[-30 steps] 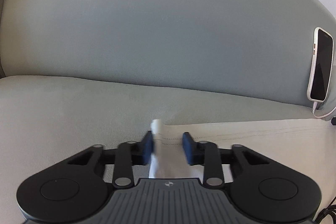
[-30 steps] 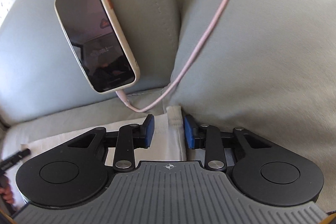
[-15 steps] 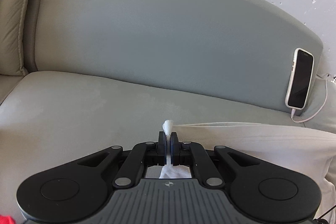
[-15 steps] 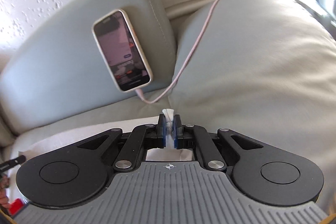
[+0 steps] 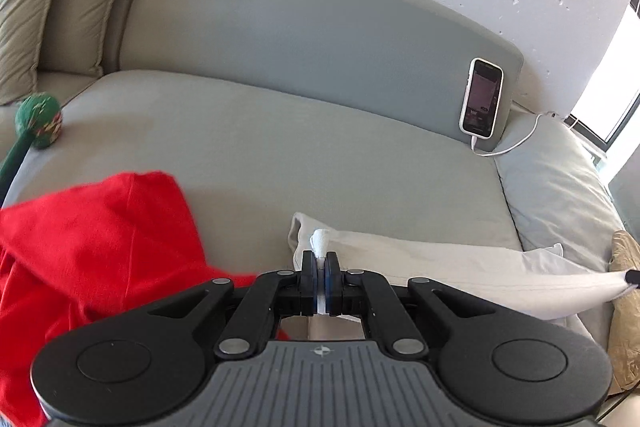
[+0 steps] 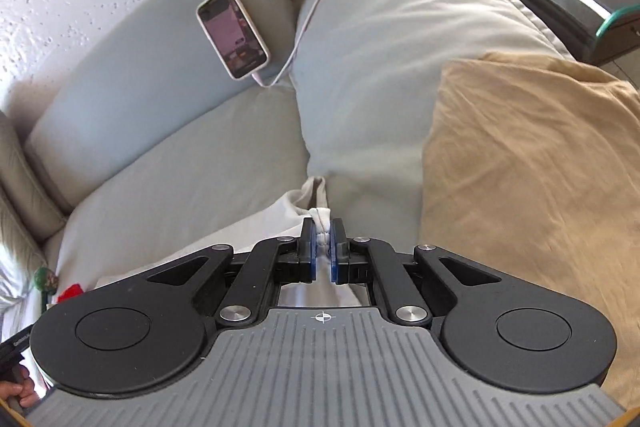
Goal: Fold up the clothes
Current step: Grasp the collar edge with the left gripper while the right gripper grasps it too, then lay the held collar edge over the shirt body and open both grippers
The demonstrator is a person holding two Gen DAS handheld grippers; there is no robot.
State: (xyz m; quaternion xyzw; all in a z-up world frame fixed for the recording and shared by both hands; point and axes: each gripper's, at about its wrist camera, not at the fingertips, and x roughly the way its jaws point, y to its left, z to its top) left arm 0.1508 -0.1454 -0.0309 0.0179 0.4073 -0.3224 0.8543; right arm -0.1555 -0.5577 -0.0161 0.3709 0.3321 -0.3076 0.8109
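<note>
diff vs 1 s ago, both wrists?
Both grippers closed: the left gripper and right gripper, open a second ago, now pinch the white garment at opposite ends. Both pulled back and up from the sofa, stretching the cloth between them. The phone stays leaning on the backrest, cable plugged in.

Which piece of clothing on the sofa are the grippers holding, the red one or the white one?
The white garment: both the left gripper and right gripper pinch its edge. The red garment lies loose, ungripped.
</note>
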